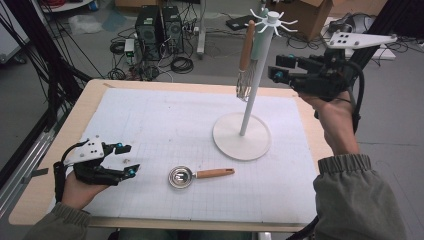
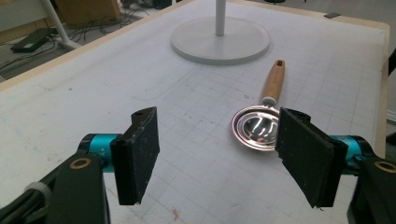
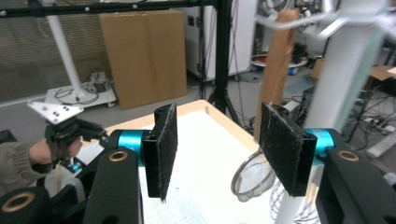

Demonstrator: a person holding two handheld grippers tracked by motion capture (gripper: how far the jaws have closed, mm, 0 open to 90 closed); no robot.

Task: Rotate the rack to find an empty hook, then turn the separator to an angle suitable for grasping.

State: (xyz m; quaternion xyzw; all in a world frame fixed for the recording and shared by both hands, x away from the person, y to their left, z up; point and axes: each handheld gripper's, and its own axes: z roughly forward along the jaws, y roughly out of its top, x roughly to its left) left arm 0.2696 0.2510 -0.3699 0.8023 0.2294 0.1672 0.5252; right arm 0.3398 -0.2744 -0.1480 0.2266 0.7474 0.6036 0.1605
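My left gripper (image 1: 127, 159) rests low near the table's front left corner, jaws apart. I hold my right gripper (image 1: 280, 67) raised at the far right edge, jaws parted, nothing gripped.

Whisk (image 1: 245, 65): wooden handle, wire loops at the bottom; hangs upright from a hook at the top of the white stand (image 1: 248, 100), loops close beside the pole, clear of the round base; strainer spoon (image 1: 192, 176): shiny metal bowl, wooden handle with a hole in its end; lies flat on the gridded mat (image 1: 150, 125), near the base.
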